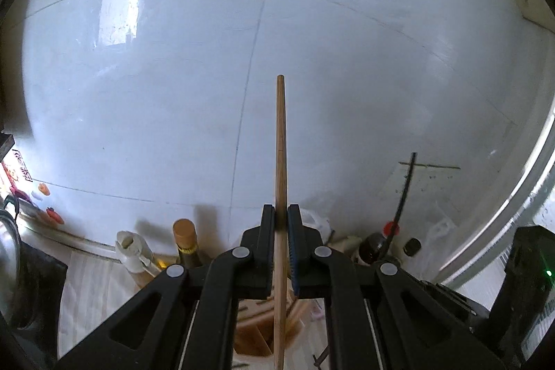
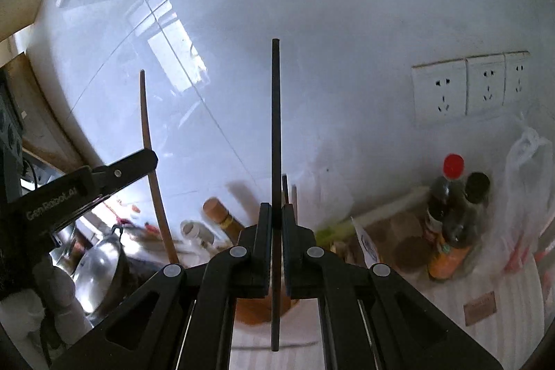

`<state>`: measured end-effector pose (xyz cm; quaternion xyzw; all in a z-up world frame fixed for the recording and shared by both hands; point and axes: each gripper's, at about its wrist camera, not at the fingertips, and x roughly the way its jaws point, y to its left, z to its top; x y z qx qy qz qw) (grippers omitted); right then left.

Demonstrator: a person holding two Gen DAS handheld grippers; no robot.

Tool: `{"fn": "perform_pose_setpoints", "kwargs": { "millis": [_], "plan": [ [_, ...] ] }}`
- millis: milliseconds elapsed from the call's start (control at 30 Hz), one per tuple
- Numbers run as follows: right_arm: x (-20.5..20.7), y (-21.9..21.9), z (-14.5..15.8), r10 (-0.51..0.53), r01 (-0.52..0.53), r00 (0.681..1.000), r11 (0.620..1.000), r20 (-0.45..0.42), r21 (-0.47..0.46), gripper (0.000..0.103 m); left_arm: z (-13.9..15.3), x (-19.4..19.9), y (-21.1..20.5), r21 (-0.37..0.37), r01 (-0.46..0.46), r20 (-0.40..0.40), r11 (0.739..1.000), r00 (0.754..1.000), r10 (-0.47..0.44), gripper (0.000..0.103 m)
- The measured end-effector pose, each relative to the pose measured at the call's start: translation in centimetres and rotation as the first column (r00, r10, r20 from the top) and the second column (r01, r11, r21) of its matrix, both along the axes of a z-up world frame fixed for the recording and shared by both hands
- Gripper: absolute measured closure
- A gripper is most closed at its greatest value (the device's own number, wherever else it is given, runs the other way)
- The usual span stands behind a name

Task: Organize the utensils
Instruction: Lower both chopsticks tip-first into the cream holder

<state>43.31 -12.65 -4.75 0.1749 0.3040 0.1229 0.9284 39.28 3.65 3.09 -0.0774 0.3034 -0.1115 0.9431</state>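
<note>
My left gripper [image 1: 281, 214] is shut on a light wooden chopstick [image 1: 280, 141] held upright; its lower end hangs over a wooden utensil holder [image 1: 256, 328] below the jaws. My right gripper [image 2: 276, 214] is shut on a dark chopstick [image 2: 275, 113], also upright, above the same brown holder [image 2: 253, 311]. In the right wrist view the left gripper [image 2: 145, 158] and its wooden chopstick [image 2: 147, 134] show at the left. A further dark stick [image 1: 404, 196] stands at the right of the left wrist view.
White tiled wall fills both views. Sauce bottles [image 2: 451, 214], a plastic bag [image 2: 527, 182] and wall sockets [image 2: 468, 89] are at the right. A brown-capped bottle [image 1: 185, 241], a white bottle [image 1: 130, 248] and a steel pot [image 2: 97, 269] sit at the left.
</note>
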Motion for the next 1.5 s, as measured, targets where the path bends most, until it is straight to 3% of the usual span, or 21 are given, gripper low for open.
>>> {"fn": "perform_pose_setpoints", "kwargs": {
  "millis": [367, 600, 933, 1267, 1500],
  "plan": [
    [1.2, 1.6, -2.8, -0.052, 0.053, 0.991, 0.999, 0.125, -0.003, 0.098, -3.9, 1.1, 1.6, -0.021, -0.055, -0.005, 0.998, 0.998, 0.055, 0.098],
    [0.8, 2.4, -4.6, -0.06, 0.061, 0.984, 0.998, 0.165, -0.001, 0.098, -5.0, 0.0, 1.6, -0.009, -0.084, 0.036, 0.996, 0.996, 0.084, 0.098],
    [-0.2, 2.0, -6.4, -0.063, 0.062, 0.984, 0.998, 0.167, 0.015, 0.098, -6.5, -2.1, 1.6, 0.001, -0.152, 0.056, 0.988, 0.987, 0.151, 0.098],
    [-1.2, 2.0, -7.5, -0.046, 0.043, 0.987, 0.999, 0.151, 0.024, 0.098, -8.1, -2.5, 2.3, -0.028, -0.149, 0.052, 0.988, 0.987, 0.151, 0.098],
    [-1.2, 2.0, -7.5, -0.049, 0.044, 0.987, 0.998, 0.151, 0.036, 0.098, -5.9, -2.1, 1.9, -0.066, -0.124, 0.116, 0.99, 0.985, 0.131, 0.098]
  ]
}}
